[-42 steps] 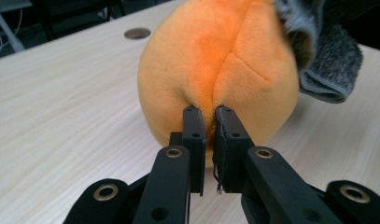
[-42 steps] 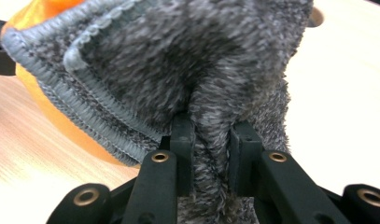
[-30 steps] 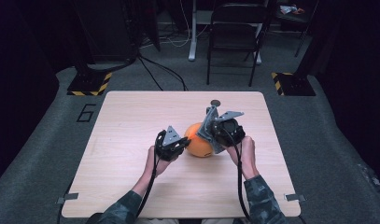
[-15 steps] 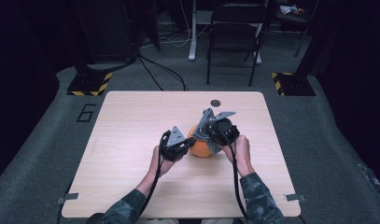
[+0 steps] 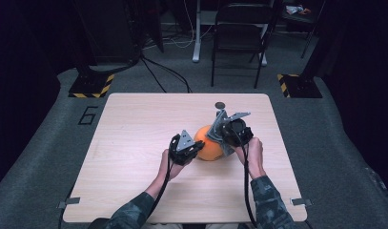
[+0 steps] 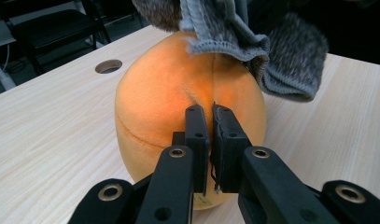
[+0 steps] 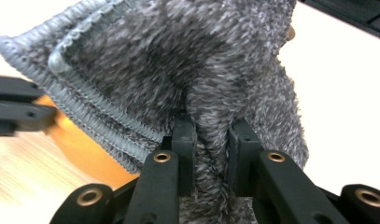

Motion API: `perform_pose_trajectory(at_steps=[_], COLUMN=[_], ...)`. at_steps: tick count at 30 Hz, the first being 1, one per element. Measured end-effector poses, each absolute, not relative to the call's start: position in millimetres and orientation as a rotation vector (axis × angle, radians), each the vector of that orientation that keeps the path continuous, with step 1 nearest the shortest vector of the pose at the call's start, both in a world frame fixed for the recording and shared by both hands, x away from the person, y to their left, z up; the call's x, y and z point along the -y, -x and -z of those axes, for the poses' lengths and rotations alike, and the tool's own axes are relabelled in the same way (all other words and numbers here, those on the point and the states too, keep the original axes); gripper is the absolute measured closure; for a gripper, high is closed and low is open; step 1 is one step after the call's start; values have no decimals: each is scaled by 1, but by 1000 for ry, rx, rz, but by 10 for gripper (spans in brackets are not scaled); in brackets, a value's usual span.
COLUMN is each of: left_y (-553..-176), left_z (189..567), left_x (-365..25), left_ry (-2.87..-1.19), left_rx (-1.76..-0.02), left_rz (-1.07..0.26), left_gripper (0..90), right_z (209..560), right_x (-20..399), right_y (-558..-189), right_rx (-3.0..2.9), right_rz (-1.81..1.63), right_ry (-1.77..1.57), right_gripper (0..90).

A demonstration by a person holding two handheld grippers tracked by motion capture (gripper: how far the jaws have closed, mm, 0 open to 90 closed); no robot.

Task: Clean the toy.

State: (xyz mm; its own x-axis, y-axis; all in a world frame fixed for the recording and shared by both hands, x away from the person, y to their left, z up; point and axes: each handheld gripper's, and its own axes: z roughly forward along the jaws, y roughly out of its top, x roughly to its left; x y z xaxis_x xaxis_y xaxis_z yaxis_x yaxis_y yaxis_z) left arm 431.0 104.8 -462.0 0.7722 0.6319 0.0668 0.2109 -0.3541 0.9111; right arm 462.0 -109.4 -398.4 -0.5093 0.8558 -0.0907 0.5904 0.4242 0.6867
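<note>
Grey fuzzy cloth [image 7: 211, 70] runs past the top edge in both gripper views; its full shape can't be told. It hides the top of the orange plush ball [image 6: 178, 98].

The orange ball [image 6: 178, 98] looks like soft, matt plush cloth, velvety and short-napped, with stitched seams sunk into it. The grey cloth [image 7: 211, 70] over it is fuzzy and rough, a mottled knit with a ribbed, stitched hem. The left gripper [image 6: 211, 135] and right gripper [image 7: 211, 154] are smooth black plastic, faintly shiny, with brass-coloured metal eyelets. The tabletop [image 5: 134, 138] is pale wood-grain laminate, smooth and matt.
</note>
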Motion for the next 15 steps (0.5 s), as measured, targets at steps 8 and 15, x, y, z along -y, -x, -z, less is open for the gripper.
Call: perform_pose_trajectory(at_steps=[8,15], left_y=[-430,-430], left_z=[463,462], left_x=[-103,-103], left_ry=[-1918,-1934], left_rx=[-636,-627], left_rz=[-492,-491], left_gripper=[861,862], right_z=[383,391], right_x=[88,84], right_y=[-460,-471], right_rx=[-2302,-2332], right_rz=[-919,-844], right_ry=[-1149,-1149], right_gripper=[757,759])
